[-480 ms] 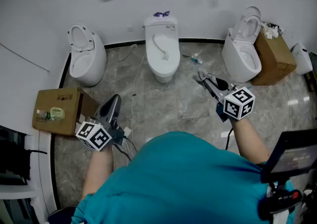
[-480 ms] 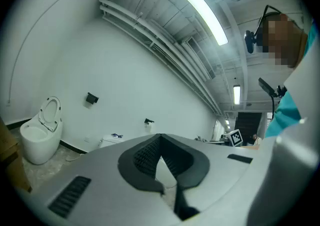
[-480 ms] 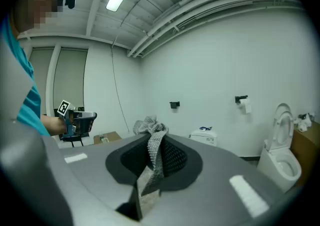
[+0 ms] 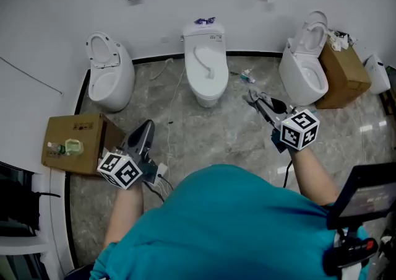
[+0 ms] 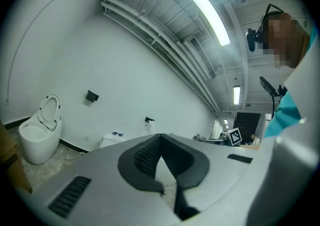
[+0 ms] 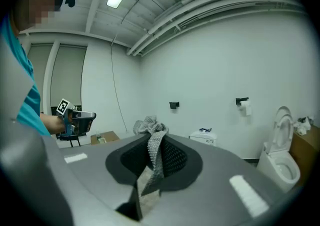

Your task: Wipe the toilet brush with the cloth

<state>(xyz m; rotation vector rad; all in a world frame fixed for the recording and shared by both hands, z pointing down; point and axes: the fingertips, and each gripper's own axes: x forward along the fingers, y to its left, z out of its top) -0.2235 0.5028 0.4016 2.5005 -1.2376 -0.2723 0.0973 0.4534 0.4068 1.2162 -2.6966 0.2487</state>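
My right gripper (image 4: 256,100) is shut on a grey knobbly cloth (image 6: 154,152), which bunches up above the jaw tips (image 6: 150,137). It hovers over the marble floor, right of the middle toilet (image 4: 204,65). A pale curved thing lies on that toilet's closed lid; I cannot tell whether it is the brush. My left gripper (image 4: 146,127) is lower left, over the floor beside a cardboard box, and its jaws are shut with nothing between them (image 5: 160,140).
Open-lidded toilets stand at the left (image 4: 108,77) and right (image 4: 303,68). A cardboard box (image 4: 74,142) carries a green bottle; another box (image 4: 343,71) stands far right. A small blue-green item (image 4: 247,76) and a cable (image 4: 173,96) lie on the floor.
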